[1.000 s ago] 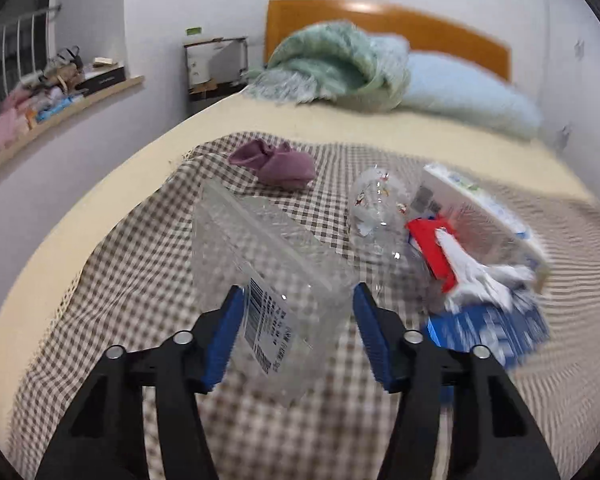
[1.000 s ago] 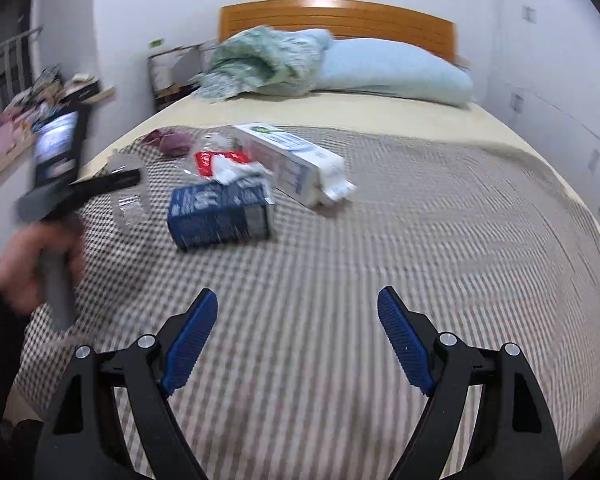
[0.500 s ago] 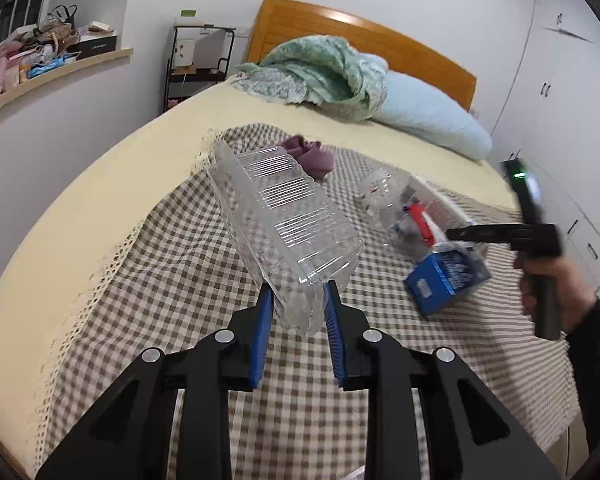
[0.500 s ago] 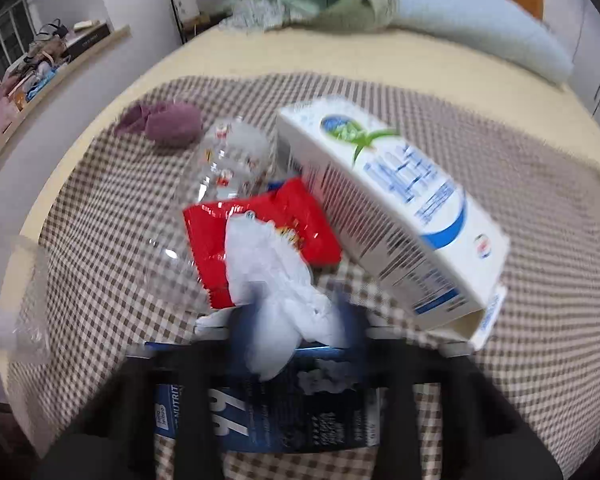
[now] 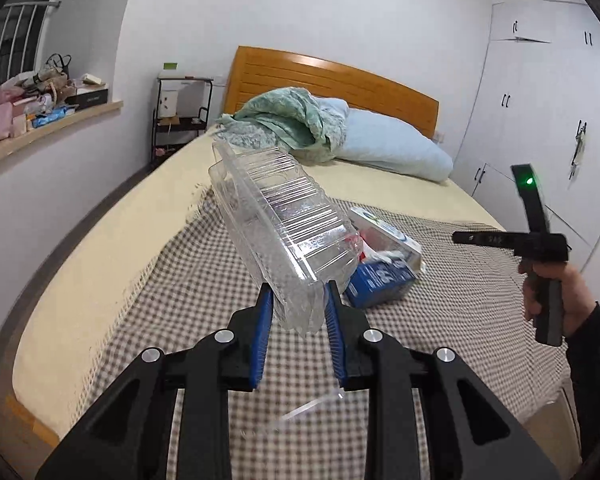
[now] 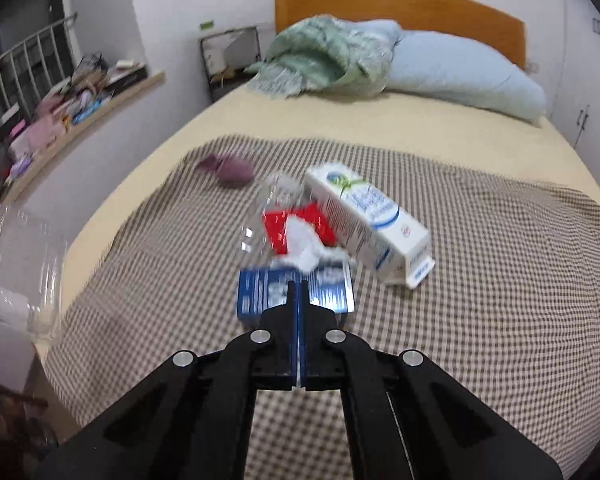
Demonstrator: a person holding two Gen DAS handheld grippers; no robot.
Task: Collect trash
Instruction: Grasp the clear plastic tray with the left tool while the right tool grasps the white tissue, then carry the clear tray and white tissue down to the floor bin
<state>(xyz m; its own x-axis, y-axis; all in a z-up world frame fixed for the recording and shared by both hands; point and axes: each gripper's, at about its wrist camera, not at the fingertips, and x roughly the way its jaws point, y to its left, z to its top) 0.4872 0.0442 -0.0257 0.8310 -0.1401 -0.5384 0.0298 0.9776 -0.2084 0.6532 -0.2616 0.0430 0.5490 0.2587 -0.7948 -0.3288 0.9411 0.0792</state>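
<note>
On the checked blanket [image 6: 480,240], your left gripper [image 5: 298,308] clamps the clear tray [image 5: 284,224]; your right gripper [image 6: 299,300], nearly closed with nothing visible between its fingers, hangs above the blue carton [image 6: 260,292] beside the white carton [image 6: 368,224].

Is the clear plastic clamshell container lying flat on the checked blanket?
No: the left gripper holds the clear clamshell container raised above the checked blanket.

Trash pile [image 6: 320,240] on checked blanket [image 6: 500,260] mid-bed, small carton [image 6: 296,292] nearest, large carton [image 6: 368,220] right, sock [image 6: 230,170] behind-left, pillow [image 6: 460,72] at headboard [image 6: 400,4].
</note>
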